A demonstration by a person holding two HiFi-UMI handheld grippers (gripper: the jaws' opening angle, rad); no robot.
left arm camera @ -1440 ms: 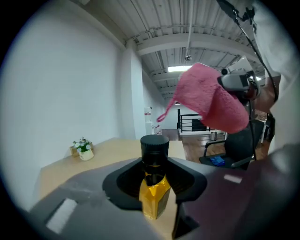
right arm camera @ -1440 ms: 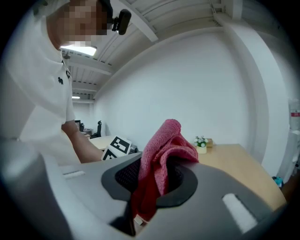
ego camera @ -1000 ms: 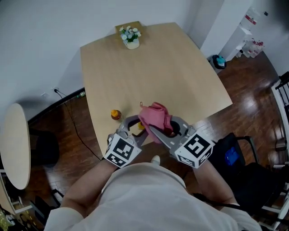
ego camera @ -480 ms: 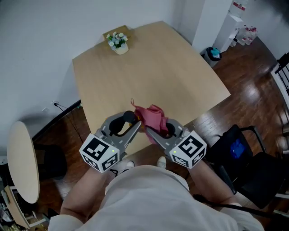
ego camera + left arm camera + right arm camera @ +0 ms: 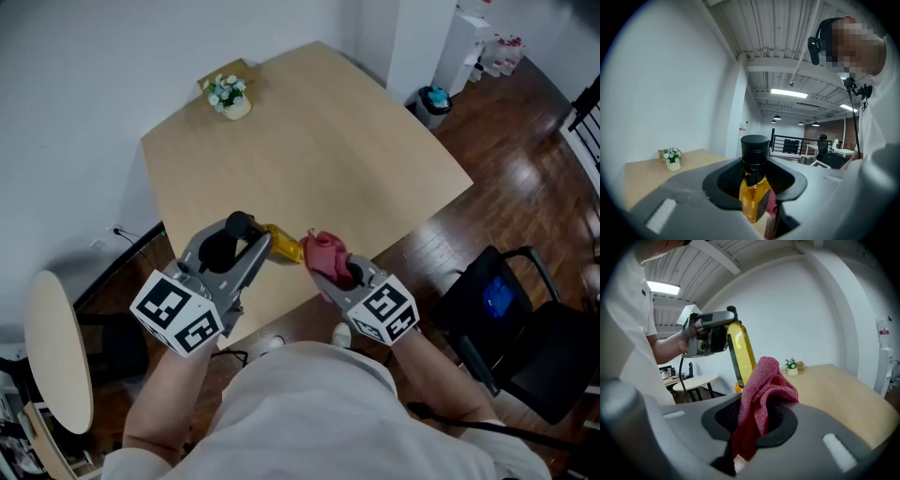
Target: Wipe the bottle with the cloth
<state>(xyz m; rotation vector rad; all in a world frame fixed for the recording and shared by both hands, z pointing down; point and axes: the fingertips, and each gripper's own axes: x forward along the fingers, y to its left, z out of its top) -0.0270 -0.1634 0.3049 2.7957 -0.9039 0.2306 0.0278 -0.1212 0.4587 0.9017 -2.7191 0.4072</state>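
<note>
My left gripper (image 5: pixel 255 246) is shut on a bottle (image 5: pixel 282 246) of yellow liquid, just below its black cap (image 5: pixel 237 224), and holds it in the air over the table's near edge. In the left gripper view the bottle (image 5: pixel 753 196) sits between the jaws with the cap (image 5: pixel 754 145) on top. My right gripper (image 5: pixel 324 270) is shut on a bunched pink cloth (image 5: pixel 323 251), which sits right at the bottle's lower end. In the right gripper view the cloth (image 5: pixel 764 390) covers the bottom of the bottle (image 5: pixel 741 352), and the left gripper (image 5: pixel 710 332) shows above it.
The wooden table (image 5: pixel 319 150) has a small flower pot (image 5: pixel 228 94) at its far corner. A round side table (image 5: pixel 56 356) stands at the left, and a black chair (image 5: pixel 511 314) at the right. A small orange thing (image 5: pixel 738 388) shows behind the cloth.
My left gripper rose and swung left, lifting the bottle out from under the cloth. My right gripper came down with the cloth, which now sits at the bottle's lower end.
</note>
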